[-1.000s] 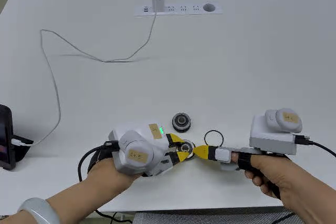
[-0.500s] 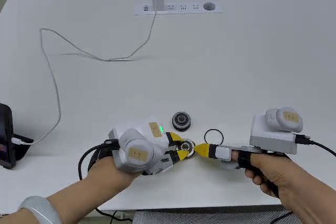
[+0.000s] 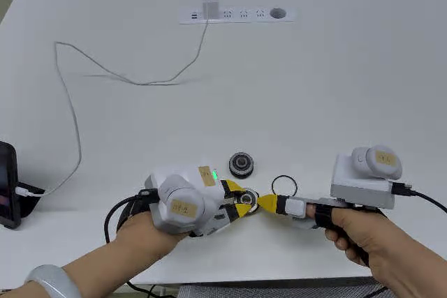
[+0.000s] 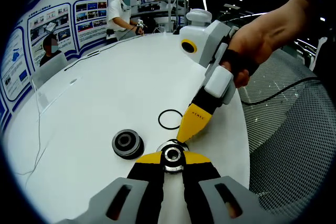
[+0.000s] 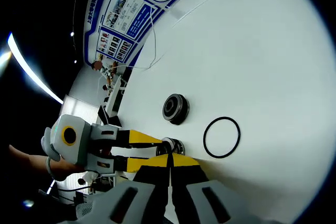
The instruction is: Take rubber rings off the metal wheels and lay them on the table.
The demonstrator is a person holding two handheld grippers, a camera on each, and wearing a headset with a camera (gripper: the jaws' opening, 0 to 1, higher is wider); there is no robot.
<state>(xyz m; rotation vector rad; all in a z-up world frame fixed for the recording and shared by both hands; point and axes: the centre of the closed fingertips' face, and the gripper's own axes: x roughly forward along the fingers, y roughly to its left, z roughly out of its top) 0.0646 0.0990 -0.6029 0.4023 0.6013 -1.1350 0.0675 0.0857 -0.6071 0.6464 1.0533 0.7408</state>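
My left gripper (image 3: 242, 201) (image 4: 172, 157) is shut on a small metal wheel (image 3: 248, 197) (image 4: 172, 155) (image 5: 173, 145), held just above the table's near edge. From the right, my right gripper (image 3: 262, 202) (image 5: 169, 157) has its yellow jaws shut, their tips against that wheel's rim. Whether they pinch a ring there I cannot tell. One loose black rubber ring (image 3: 284, 185) (image 4: 170, 119) (image 5: 221, 137) lies flat on the table just beyond the tips. A second wheel (image 3: 242, 164) (image 4: 127, 144) (image 5: 175, 108) with a dark rim lies flat a little farther back, apart from both grippers.
A white power strip (image 3: 237, 13) with a plugged charger sits at the far edge, and its grey cable (image 3: 73, 113) loops down the left side to a dark device (image 3: 8, 193). The white table (image 3: 335, 88) stretches bare behind the wheels.
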